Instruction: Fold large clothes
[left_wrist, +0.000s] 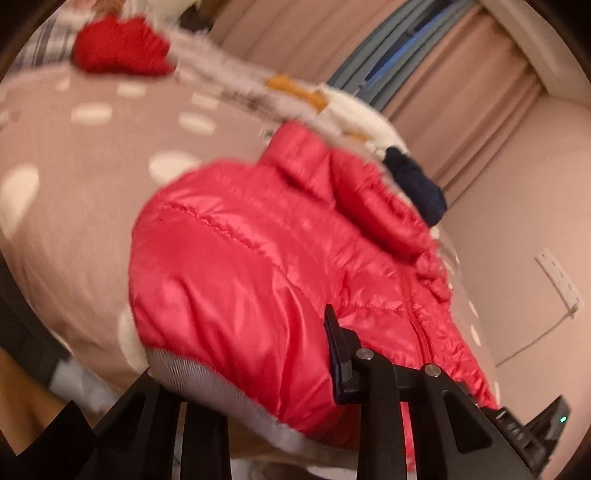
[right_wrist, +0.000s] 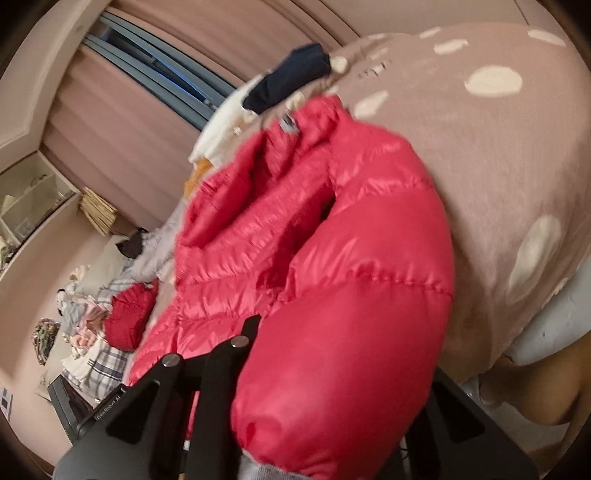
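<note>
A shiny red puffer jacket (left_wrist: 258, 258) with a grey knit hem lies on the pink spotted bed cover (left_wrist: 74, 166). In the left wrist view the hem drapes between my left gripper's fingers (left_wrist: 340, 354); the jaws look closed on the hem, though the left finger is hidden under fabric. In the right wrist view the jacket (right_wrist: 332, 295) bulges over my right gripper (right_wrist: 314, 398); a sleeve with a grey cuff fills the space between its fingers (right_wrist: 251, 328), so the gripper looks shut on it.
A second red garment (left_wrist: 122, 48) lies farther up the bed, also in the right wrist view (right_wrist: 129, 317). A dark navy garment (left_wrist: 417, 184) and white and orange clothes (left_wrist: 332, 99) lie by the curtain. A clothes pile (right_wrist: 85, 325) sits at the bed's far end.
</note>
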